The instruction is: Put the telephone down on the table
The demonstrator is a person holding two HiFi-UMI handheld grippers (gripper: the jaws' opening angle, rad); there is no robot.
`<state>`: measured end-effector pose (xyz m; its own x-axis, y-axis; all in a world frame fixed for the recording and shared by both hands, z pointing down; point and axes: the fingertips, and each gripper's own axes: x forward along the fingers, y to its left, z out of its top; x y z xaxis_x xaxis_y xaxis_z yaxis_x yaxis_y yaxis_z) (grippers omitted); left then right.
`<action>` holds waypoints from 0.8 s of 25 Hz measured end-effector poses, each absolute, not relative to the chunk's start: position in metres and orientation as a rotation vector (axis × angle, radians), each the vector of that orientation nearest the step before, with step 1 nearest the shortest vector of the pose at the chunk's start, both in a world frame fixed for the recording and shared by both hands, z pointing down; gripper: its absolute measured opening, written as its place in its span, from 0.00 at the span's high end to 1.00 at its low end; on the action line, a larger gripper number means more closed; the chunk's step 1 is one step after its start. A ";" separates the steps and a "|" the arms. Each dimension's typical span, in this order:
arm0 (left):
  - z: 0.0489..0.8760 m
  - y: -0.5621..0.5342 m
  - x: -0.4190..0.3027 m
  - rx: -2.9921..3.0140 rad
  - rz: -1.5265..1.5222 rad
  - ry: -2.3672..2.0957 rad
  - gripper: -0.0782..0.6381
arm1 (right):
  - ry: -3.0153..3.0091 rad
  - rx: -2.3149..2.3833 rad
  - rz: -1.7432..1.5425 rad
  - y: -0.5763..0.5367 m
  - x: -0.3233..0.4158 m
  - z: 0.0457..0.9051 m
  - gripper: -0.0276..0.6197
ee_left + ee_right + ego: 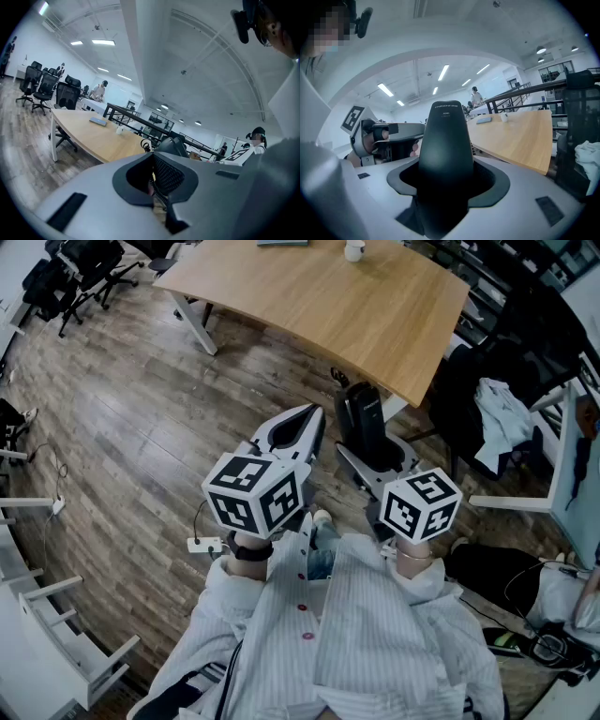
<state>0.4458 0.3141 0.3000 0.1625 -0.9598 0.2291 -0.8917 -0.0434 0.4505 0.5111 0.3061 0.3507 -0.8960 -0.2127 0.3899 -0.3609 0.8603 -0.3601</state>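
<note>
Wood-plank flooring [122, 427] filled most of the head view of an open office. The broad, pale wooden counter [319, 306] lay ahead of the person, bare but for a few small things at its far side. The right tongs [446, 180] gripped the task's thing, a tall, smooth, black tapered telephone handset [445, 154]. It stood upright between widely spread jaws, over the floor and short of the counter's near corner. The left tongs [152, 176], just beside it, appeared drawn together, their meshed pads meeting at a slit with nothing held that I could see. To do the step well, I judged the handset should be carried forward over open wood, clear of the small white cup [354, 249] and the flat grey slab [98, 121]. It should then be lowered until it bears on the counter, and only after that should the jaws part, so it neither drops nor topples. The handset's lower end sank into the dark hollow of the right tongs, so the pads' contact was hidden. A pale scrap in the left slit was too small to identify, and any cord was out of sight.
</note>
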 end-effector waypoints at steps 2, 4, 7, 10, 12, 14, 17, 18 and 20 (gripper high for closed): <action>0.299 0.317 0.444 1.952 -0.185 -1.754 0.88 | -2.700 0.424 0.611 0.310 0.510 0.348 0.50; 0.298 0.320 0.444 1.952 -0.185 -1.758 0.88 | -2.705 0.420 0.609 0.314 0.510 0.347 0.50; 0.295 0.324 0.448 1.956 -0.187 -1.763 0.88 | -2.709 0.418 0.598 0.318 0.513 0.346 0.50; 0.294 0.328 0.456 1.956 -0.187 -1.772 0.88 | -2.715 0.409 0.592 0.322 0.520 0.345 0.50; 0.295 0.331 0.460 1.953 -0.181 -1.783 0.88 | -2.723 0.396 0.598 0.325 0.524 0.345 0.50; 0.294 0.334 0.463 1.951 -0.175 -1.799 0.88 | -2.729 0.381 0.594 0.328 0.526 0.344 0.50; 0.291 0.338 0.470 1.947 -0.180 -1.820 0.88 | -2.736 0.358 0.587 0.331 0.532 0.342 0.50; 0.291 0.340 0.472 1.943 -0.180 -1.827 0.88 | -2.738 0.350 0.588 0.332 0.534 0.342 0.50; 0.291 0.341 0.479 1.935 -0.178 -1.839 0.88 | -2.743 0.335 0.591 0.332 0.540 0.342 0.50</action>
<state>0.4787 0.3409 0.2914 0.0967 -0.9711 0.2180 -0.9113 0.0017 0.4117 0.5403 0.3323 0.3419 -0.9232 -0.1592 0.3498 -0.2892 0.8874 -0.3591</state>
